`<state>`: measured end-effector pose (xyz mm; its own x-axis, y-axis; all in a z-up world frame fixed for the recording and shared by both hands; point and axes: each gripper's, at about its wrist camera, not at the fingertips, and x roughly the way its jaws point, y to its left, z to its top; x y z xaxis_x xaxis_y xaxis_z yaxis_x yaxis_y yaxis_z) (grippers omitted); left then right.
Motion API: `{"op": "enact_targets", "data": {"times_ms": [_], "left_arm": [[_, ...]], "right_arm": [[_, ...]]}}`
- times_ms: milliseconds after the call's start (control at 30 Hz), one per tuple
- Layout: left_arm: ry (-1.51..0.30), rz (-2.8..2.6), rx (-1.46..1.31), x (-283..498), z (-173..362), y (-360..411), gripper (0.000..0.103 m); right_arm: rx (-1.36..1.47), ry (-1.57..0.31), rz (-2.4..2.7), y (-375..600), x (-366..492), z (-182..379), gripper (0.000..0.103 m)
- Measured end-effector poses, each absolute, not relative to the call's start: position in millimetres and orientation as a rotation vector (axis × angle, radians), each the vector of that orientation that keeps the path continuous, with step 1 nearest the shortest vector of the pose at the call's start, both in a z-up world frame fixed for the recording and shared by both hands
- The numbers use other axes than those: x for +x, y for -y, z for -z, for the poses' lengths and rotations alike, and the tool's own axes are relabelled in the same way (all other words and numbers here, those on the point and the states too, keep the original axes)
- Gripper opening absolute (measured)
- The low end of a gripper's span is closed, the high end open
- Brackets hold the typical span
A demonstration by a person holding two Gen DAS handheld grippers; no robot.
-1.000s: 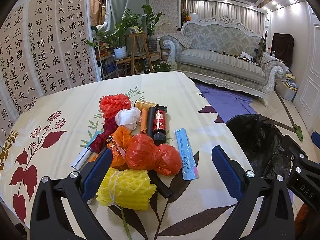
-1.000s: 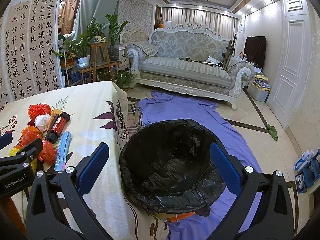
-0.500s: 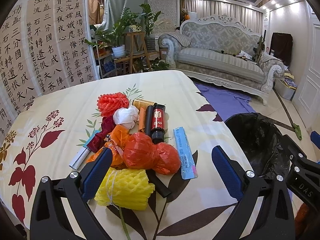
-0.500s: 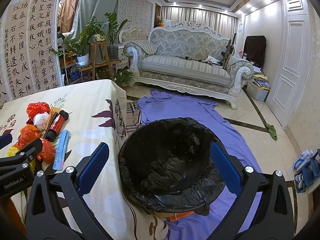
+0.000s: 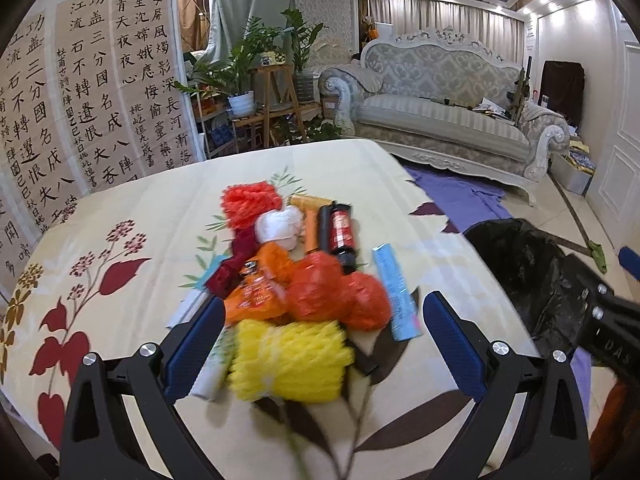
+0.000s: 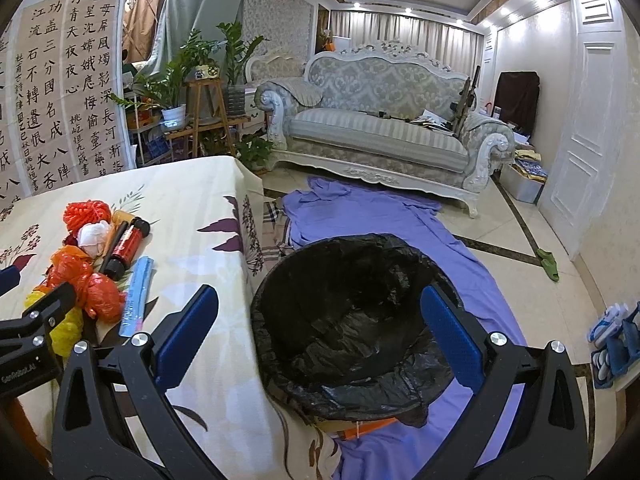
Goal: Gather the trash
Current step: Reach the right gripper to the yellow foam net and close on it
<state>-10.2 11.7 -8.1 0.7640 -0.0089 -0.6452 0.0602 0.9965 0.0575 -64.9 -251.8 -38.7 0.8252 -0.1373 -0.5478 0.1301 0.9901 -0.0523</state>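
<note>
A heap of trash lies on the floral tablecloth (image 5: 120, 216): a yellow foam net (image 5: 288, 356) nearest me, red plastic bags (image 5: 336, 296), an orange wrapper (image 5: 256, 288), a white wad (image 5: 280, 226), a red foam net (image 5: 250, 204), a black-and-red tube (image 5: 340, 232) and a light blue packet (image 5: 396, 292). My left gripper (image 5: 320, 340) is open, its fingers either side of the yellow net, not touching it. My right gripper (image 6: 320, 328) is open over the black-lined trash bin (image 6: 352, 320) beside the table. The heap (image 6: 92, 260) shows at left there.
The table edge (image 6: 248, 240) drops to the bin on the right. A purple cloth (image 6: 380, 220) covers the floor beyond. A sofa (image 6: 380, 128), plant stands (image 6: 200, 100) and a calligraphy screen (image 5: 80, 100) line the far side. Slippers (image 6: 612, 332) lie at right.
My left gripper has moved forward and lower toward the heap, so the yellow foam net now lies between its open fingers. The right gripper has barely shifted over the bin.
</note>
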Motion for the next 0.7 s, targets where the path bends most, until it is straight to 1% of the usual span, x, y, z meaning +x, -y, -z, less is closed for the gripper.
{"op": "enact_targets", "data": {"times_ms": [33, 100, 167, 300, 700], "left_arm": [[-0.704, 0.033, 0.079, -11, 8, -15, 0.096], [-0.713, 0.013, 0.083, -14, 9, -24, 0.096], [-0.720, -0.009, 0.079, -17, 10, -35, 0.096], [-0.729, -0.040, 0.077, -21, 11, -52, 0.096], [-0.748, -0.066, 0.076, -34, 15, -77, 0.094]], "right_arm": [[-0.013, -0.587, 0.135, 250, -66, 39, 0.095], [-0.017, -0.602, 0.127, 245, -64, 37, 0.083], [-0.015, -0.616, 0.111, 242, -63, 37, 0.080], [-0.028, -0.622, 0.082, 233, -66, 36, 0.078], [-0.047, -0.632, -0.001, 204, -67, 29, 0.078]]}}
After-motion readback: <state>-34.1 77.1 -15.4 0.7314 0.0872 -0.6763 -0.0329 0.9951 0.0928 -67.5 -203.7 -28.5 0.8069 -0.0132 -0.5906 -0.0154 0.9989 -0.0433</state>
